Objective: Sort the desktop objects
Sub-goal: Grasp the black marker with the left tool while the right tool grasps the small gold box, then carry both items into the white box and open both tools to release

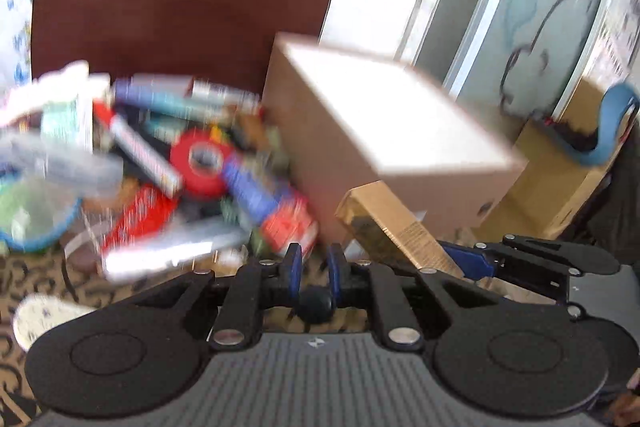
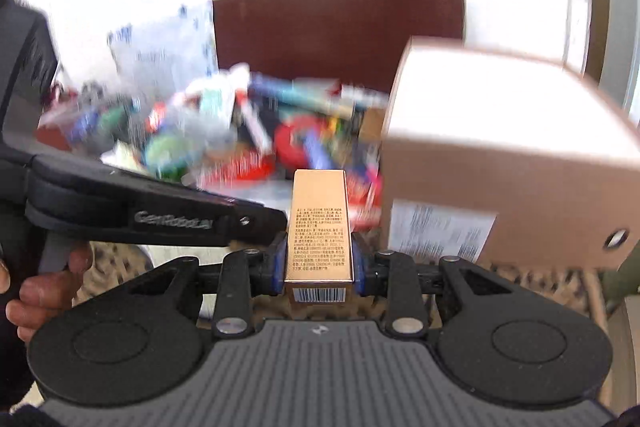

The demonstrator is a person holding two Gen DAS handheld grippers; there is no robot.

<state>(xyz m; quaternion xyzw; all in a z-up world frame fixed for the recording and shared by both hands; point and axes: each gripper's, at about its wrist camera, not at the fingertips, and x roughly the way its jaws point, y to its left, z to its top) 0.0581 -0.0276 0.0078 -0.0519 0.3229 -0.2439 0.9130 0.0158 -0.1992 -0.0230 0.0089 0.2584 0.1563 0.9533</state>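
Observation:
A slim gold carton point(image 2: 319, 227) with fine print and a barcode sits lengthwise between the blue pads of my right gripper point(image 2: 319, 257), which is shut on it. In the left wrist view the same gold carton point(image 1: 400, 227) slants up to the left from the right gripper point(image 1: 468, 263). My left gripper point(image 1: 315, 263) has only a narrow gap between its blue pads, with nothing in it. Its black finger point(image 2: 240, 221) reaches in from the left beside the carton. A blurred pile of small packets and tubes with a red tape roll point(image 1: 200, 163) lies ahead.
A big cardboard box point(image 1: 380, 131) stands to the right of the pile, close behind the gold carton. A dark red panel point(image 1: 160, 19) rises behind the pile. A blue-rimmed bowl point(image 1: 32, 223) sits at the left on the patterned tablecloth point(image 1: 24, 275). A person's hand point(image 2: 40, 291) grips the left tool.

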